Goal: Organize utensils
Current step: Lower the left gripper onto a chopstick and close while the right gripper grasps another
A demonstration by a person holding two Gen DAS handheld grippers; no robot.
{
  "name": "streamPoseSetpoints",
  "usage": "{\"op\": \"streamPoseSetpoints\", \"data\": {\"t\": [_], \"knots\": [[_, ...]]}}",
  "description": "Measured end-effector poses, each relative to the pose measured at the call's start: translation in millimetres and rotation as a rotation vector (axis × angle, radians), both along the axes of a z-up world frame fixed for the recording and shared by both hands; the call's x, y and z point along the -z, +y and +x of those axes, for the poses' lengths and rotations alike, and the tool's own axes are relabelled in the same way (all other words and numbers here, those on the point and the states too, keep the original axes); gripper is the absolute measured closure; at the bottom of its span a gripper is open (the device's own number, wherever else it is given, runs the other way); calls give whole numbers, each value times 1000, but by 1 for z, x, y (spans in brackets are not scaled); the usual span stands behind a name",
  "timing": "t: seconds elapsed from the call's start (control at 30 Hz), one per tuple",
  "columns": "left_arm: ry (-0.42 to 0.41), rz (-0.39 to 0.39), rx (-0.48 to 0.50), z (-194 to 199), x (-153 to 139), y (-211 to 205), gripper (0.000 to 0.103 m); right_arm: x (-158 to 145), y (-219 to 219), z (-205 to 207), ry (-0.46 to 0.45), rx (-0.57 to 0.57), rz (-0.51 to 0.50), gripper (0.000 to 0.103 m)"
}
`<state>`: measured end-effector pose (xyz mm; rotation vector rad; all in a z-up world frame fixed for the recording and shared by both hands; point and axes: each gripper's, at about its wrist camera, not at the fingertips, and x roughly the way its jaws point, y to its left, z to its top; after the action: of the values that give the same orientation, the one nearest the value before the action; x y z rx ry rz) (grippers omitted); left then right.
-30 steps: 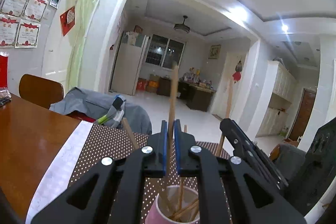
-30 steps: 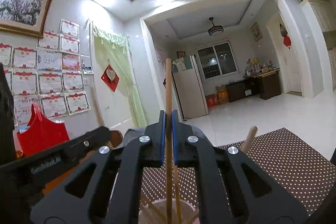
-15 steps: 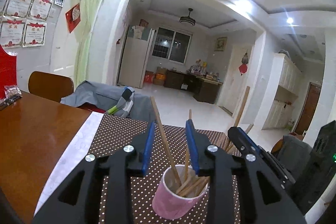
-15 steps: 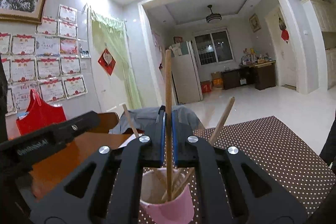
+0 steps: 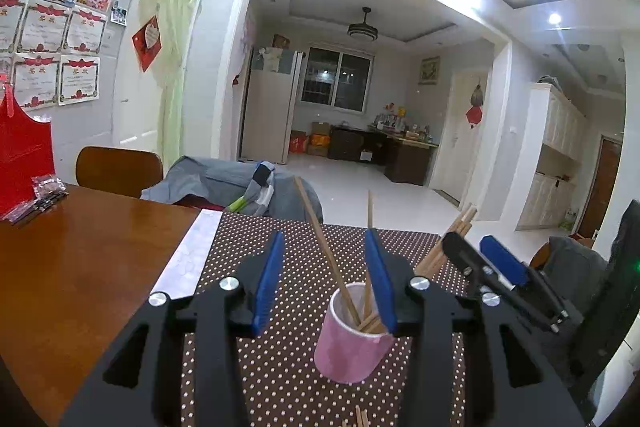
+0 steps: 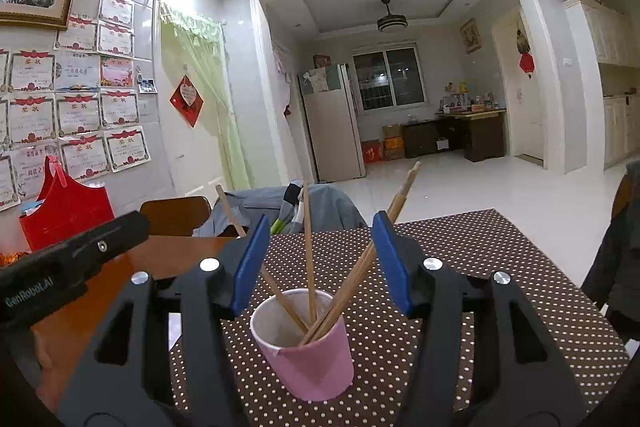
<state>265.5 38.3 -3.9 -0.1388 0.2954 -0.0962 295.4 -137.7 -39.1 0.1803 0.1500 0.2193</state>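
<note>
Blue-padded jaws on your left gripper (image 5: pixel 326 279) and your right gripper (image 6: pixel 322 261) both stand spread wide, grasping nothing. Between them sits the pink cup (image 6: pixel 310 351) on the dotted mat (image 6: pixel 472 267), wooden chopsticks (image 6: pixel 308 255) leaning inside it. The mat covers the wooden table (image 5: pixel 72 267) up to its far edge.

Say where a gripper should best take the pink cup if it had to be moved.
Probably across the pink cup at mid-wall, coming in level from the near side: chopsticks fan out above its rim and block a top approach. The open right gripper already straddles it.
</note>
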Motion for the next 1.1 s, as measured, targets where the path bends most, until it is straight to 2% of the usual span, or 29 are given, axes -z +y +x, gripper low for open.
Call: {"op": "streamPoseSetpoints", "data": {"t": [0.17,0.3,0.47,0.77,0.97,1.0,1.03,1.1], "knots": [[21,6,0,-20,0,0,59,-7,-3,-25,16,4,-21,49],[71,22,21,-41,7,-3,53,-5,-4,-46,78,-9,-54,49],[181,50,44,-62,25,-7,53,11,-5,-64,240,-28,-77,49],[395,66,53,-91,72,-2,53,67,3,-86,573,-125,-136,49],[461,28,35,-100,95,11,53,97,26,-104,714,-207,-215,50],[464,24,36,-101,96,12,53,101,29,-108,728,-224,-215,54],[466,23,37,-102,97,13,53,105,32,-110,748,-238,-225,68],[468,28,39,-106,99,14,53,111,34,-114,774,-251,-237,72]]}}
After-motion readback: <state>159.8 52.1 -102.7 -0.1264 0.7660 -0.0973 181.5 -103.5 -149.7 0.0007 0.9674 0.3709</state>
